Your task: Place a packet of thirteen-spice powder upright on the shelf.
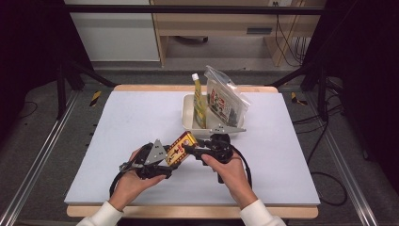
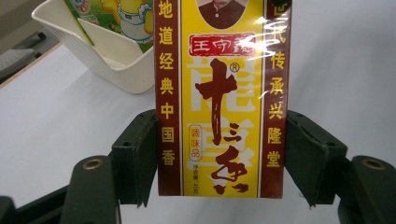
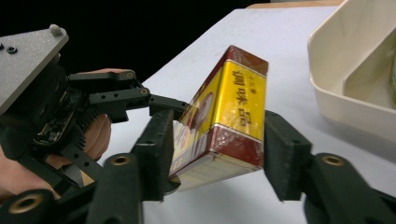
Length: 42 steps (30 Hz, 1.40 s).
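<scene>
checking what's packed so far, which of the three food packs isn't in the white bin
The yellow-and-red box, held above the table between both grippers. The green-yellow sachet and clear bag stand in the bin.

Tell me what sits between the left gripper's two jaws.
The yellow-and-red seasoning box, clamped by the left gripper, seen in the left gripper view.

It looked like a lab or test room set up for recording, not a home. Ahead of the grippers, a white sheet (image 1: 141, 127) covered a wooden table (image 1: 188, 211), and metal rails (image 1: 37, 160) ran along the floor on either side of them. Black frame bars (image 1: 188, 9) stood round the table, with dark curtains to both sides. Loose cables (image 1: 329, 179) lay on the grey floor, and beyond the table stood plain wooden office furniture (image 1: 211, 28).
</scene>
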{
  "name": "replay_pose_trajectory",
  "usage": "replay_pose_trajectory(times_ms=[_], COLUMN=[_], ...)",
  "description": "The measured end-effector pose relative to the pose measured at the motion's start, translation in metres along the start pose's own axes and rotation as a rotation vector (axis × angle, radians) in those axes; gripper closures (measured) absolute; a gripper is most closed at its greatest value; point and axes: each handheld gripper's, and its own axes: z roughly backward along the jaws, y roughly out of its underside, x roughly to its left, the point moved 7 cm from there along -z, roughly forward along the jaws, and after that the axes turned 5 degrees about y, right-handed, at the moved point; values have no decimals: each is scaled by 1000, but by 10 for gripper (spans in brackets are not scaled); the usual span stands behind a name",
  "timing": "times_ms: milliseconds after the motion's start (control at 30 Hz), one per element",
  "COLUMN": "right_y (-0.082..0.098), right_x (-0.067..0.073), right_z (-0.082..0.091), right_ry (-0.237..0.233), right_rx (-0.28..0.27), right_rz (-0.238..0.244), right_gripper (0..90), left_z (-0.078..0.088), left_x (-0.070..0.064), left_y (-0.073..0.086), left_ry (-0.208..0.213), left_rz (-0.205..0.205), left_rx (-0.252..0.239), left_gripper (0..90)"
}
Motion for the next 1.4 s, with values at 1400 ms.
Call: replay_pose_trajectory(times_ms=[1400], right_y=[-66], right_x=[-6], right_z=[13], right_ry=[249], right_rx=[-176], right_rz=[-40], right_gripper=[678], left_z=[92], left_x=[43], left_y=[111], left_ry=[-224], left_rz=[346], left_rx=[31], left_gripper=[80])
